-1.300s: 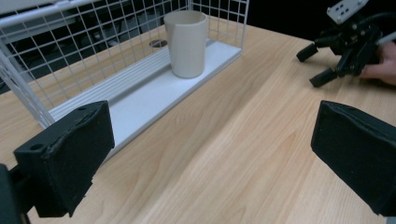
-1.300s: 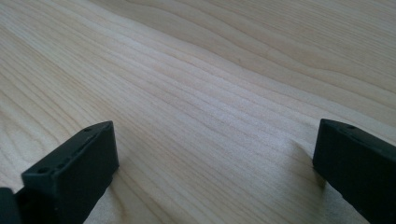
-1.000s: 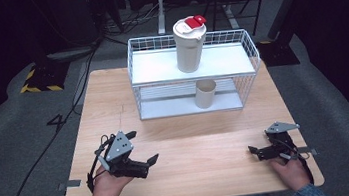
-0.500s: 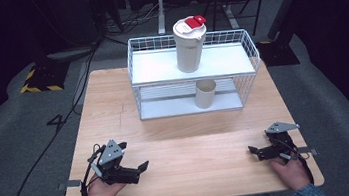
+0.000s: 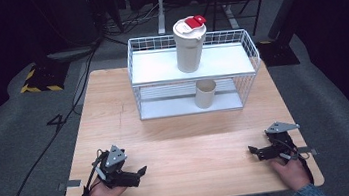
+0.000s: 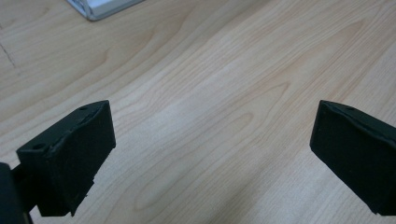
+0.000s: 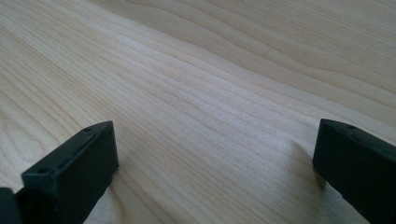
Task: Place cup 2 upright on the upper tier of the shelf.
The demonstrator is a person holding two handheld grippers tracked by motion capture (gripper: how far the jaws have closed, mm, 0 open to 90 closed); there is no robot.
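Left gripper (image 5: 140,172): yours, jaws spread wide, nothing between them, low over the table (image 5: 188,141) well in front of the wire rack (image 5: 248,76).
Right gripper (image 5: 253,151): jaws apart, empty, also near the table's front edge.
Tumbler (image 5: 189,45): red lid, upright on the rack's top shelf.
Cup (image 5: 205,93): lower shelf, below the tumbler.

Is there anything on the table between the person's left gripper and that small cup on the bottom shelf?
Nothing visible does. Bare wood lies between the left gripper and the small cup, which stands at the front of the wire rack's lower shelf, whose front looks open.
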